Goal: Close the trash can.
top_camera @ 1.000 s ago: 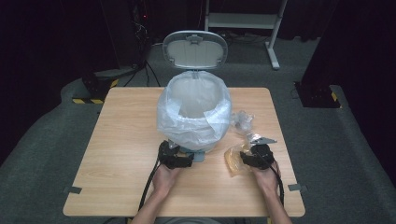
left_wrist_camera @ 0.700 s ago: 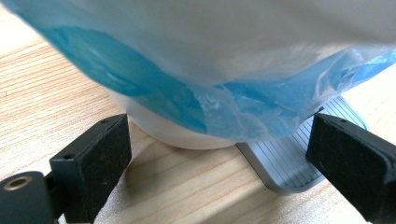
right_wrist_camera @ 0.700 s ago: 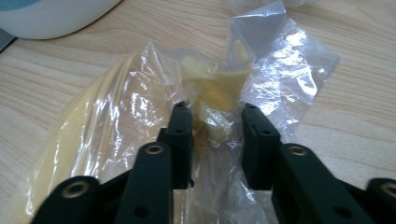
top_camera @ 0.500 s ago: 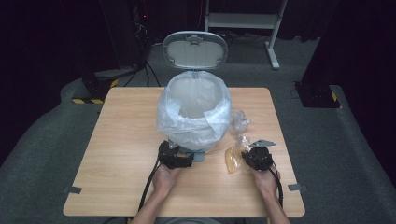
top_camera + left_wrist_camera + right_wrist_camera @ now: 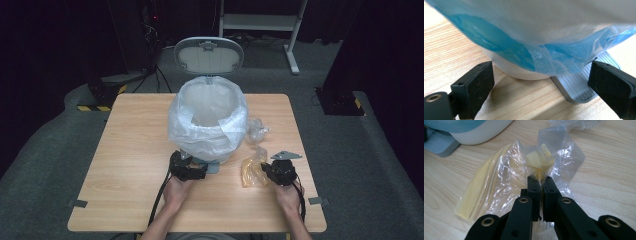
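Step in hand looks like the pick-up: the right gripper [image 5: 540,181] has just been closing and its jaws now pinch a fold of the yellowish clear plastic bag [image 5: 499,187], w/ the film caught btwn the pads. Next move, as I judge it, is a lift and carry over to the pedal bin [image 5: 209,117] and a drop through its open top; that calls for a firm pinch, since thin film can slip, and enough height to clear the liner rim. The bag lies on the wooden table [image 5: 130,165], spread out ahead and to the left of the right jaws, just beside the bin's base. It's crinkled, see-through, yellow-tinted, w/ a pale lumpy bit bunched right above the pinch point. The left gripper [image 5: 541,82] has its jaws wide apart, holding nothing; the grey foot pedal [image 5: 576,87] and the bin's white base sit btwn them, w/ the blue-tinted liner [image 5: 524,37] hanging just above. A second crumpled clear wrapper [image 5: 256,129] lies beyond the right gripper, near the bin.
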`<state>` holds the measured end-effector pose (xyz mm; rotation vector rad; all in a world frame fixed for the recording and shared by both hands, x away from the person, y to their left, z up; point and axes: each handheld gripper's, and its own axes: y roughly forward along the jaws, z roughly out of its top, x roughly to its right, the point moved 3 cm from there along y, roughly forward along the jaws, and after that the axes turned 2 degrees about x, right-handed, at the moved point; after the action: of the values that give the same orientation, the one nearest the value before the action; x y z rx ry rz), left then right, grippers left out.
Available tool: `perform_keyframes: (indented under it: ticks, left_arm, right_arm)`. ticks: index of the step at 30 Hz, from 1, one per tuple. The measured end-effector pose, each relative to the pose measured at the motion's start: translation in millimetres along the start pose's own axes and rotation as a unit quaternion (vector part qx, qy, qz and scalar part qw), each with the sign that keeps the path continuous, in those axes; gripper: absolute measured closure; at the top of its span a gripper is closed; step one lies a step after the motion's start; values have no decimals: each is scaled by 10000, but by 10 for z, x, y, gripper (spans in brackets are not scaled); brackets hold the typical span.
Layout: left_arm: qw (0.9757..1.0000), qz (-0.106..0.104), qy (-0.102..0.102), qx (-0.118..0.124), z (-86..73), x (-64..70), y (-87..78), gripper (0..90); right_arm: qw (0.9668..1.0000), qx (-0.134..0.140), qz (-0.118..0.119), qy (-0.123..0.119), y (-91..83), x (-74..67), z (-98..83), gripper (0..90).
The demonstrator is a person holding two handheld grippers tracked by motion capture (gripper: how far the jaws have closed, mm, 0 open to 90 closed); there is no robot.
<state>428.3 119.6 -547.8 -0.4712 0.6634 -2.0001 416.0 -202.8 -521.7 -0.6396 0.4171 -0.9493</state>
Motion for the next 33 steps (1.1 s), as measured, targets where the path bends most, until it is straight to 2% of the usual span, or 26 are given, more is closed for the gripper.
perform_keyframes:
  ticks: [8, 13, 17, 25, 33]
  left_arm:
    - [10000, -50, -42, -22, -3, 0, -2, 68]
    - [10000, -40, 29, -55, -1, -20, -9, 68]
    - [10000, -40, 30, -53, -1, -19, -8, 69]
    - [9999, -80, -4, -71, -4, -11, -7, 68]
    - [10000, -71, 6, -68, -3, -13, -8, 69]
  right_arm:
    - [9996, 223, 148, 49, -162, -30, 54, 870]
    - [9994, 307, 180, 45, -270, -43, 79, 870]
    - [9987, 409, 257, 144, -334, -25, 97, 870]
    - [9982, 532, 288, 15, -510, -52, 212, 870]
    - [9968, 675, 428, -5, -671, -67, 335, 870]
